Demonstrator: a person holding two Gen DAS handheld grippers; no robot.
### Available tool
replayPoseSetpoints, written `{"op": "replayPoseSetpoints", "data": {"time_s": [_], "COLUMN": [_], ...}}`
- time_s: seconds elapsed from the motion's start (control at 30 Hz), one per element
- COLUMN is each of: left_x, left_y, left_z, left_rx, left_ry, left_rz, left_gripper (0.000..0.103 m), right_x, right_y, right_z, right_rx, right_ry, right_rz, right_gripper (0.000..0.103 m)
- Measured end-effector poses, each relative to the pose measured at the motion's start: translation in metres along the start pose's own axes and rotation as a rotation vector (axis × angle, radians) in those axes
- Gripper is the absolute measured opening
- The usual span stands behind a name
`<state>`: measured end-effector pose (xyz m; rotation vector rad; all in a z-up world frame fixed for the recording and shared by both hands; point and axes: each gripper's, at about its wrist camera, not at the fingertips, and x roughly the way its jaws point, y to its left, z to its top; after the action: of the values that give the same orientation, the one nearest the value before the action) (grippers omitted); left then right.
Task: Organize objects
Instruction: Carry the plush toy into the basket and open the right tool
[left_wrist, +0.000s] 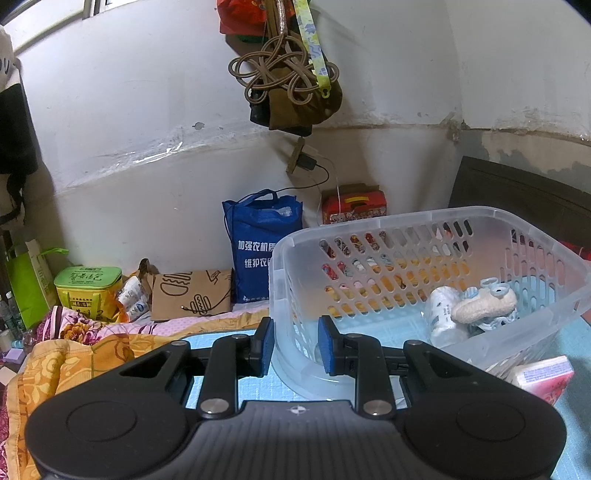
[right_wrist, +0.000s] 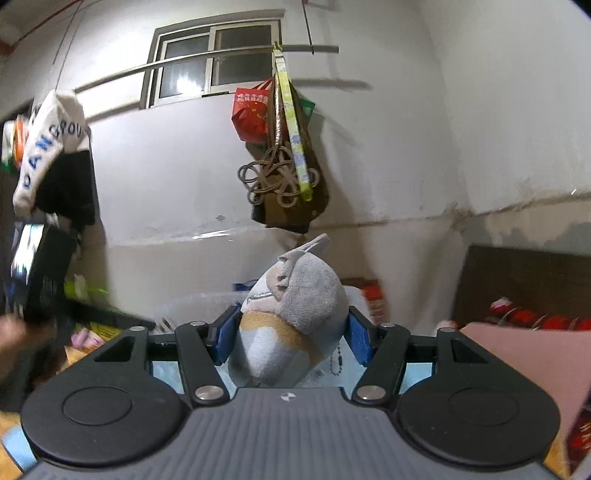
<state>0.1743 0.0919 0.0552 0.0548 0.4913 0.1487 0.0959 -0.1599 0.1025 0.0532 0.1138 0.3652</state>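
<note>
Grey plush toy held above one clear plastic basket.

Left gripper (left_wrist: 296, 345) sat empty, jaws narrowly apart, at the basket (left_wrist: 373, 225) rim's 7 o'clock; inside lay one knitted toy (left_wrist: 484, 306) and one tissue pack (left_wrist: 441, 314). Right gripper (right_wrist: 291, 341) squeezed one plush toy (right_wrist: 291, 317) by its middle; it looked soft, light, easily squashed.

A light blue mat (left_wrist: 258, 384) covers the bed, carrying a clear plastic basket (left_wrist: 546, 254) and a pink packet (left_wrist: 543, 380) just beside it, while a flowered quilt (left_wrist: 74, 354) lies bunched along the mat's left edge.
</note>
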Motion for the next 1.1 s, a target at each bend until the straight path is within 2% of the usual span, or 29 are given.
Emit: {"op": "replayPoseSetpoints", "data": {"time_s": [0.13, 0.3, 0.5, 0.53, 0.6, 0.63, 0.67, 0.8, 0.93, 1.0, 1.1], "left_x": [-0.001, -0.001, 0.000, 0.000, 0.000, 0.000, 0.000, -0.001, -0.001, -0.001, -0.001], "left_y": [-0.001, -0.002, 0.000, 0.000, 0.000, 0.000, 0.000, 0.000, 0.001, 0.001, 0.001], "left_z": [-0.001, 0.000, 0.002, 0.002, 0.001, 0.002, 0.002, 0.002, 0.002, 0.003, 0.003], "left_rx": [-0.005, -0.009, -0.006, -0.006, -0.007, -0.007, -0.008, -0.006, -0.006, -0.006, -0.004], "left_ry": [-0.002, 0.001, 0.002, 0.002, 0.002, 0.002, 0.002, 0.002, 0.001, 0.001, 0.001], "left_rz": [0.001, 0.003, -0.002, -0.001, -0.001, -0.001, -0.001, -0.001, -0.001, -0.001, 0.000], "left_gripper": [0.030, 0.030, 0.030, 0.030, 0.030, 0.030, 0.030, 0.030, 0.030, 0.030, 0.030], "right_x": [0.046, 0.123, 0.159, 0.161, 0.164, 0.164, 0.159, 0.122, 0.066, 0.033, 0.022], "right_y": [0.005, 0.021, 0.035, 0.035, 0.035, 0.033, 0.030, 0.018, 0.012, 0.006, -0.002], "right_z": [0.021, 0.029, 0.024, 0.022, 0.018, 0.017, 0.017, 0.019, 0.010, -0.008, -0.039], "right_rx": [0.025, -0.028, -0.085, -0.085, -0.083, -0.082, -0.075, -0.041, -0.040, 0.004, 0.046], "right_ry": [0.085, 0.267, 0.332, 0.341, 0.347, 0.342, 0.312, 0.195, 0.145, 0.122, 0.203], "right_rz": [0.078, 0.103, 0.081, 0.082, 0.099, 0.095, 0.074, 0.033, 0.001, -0.006, -0.047], "right_gripper": [0.064, 0.064, 0.064, 0.067, 0.083, 0.099, 0.103, 0.103, 0.103, 0.103, 0.103]}}
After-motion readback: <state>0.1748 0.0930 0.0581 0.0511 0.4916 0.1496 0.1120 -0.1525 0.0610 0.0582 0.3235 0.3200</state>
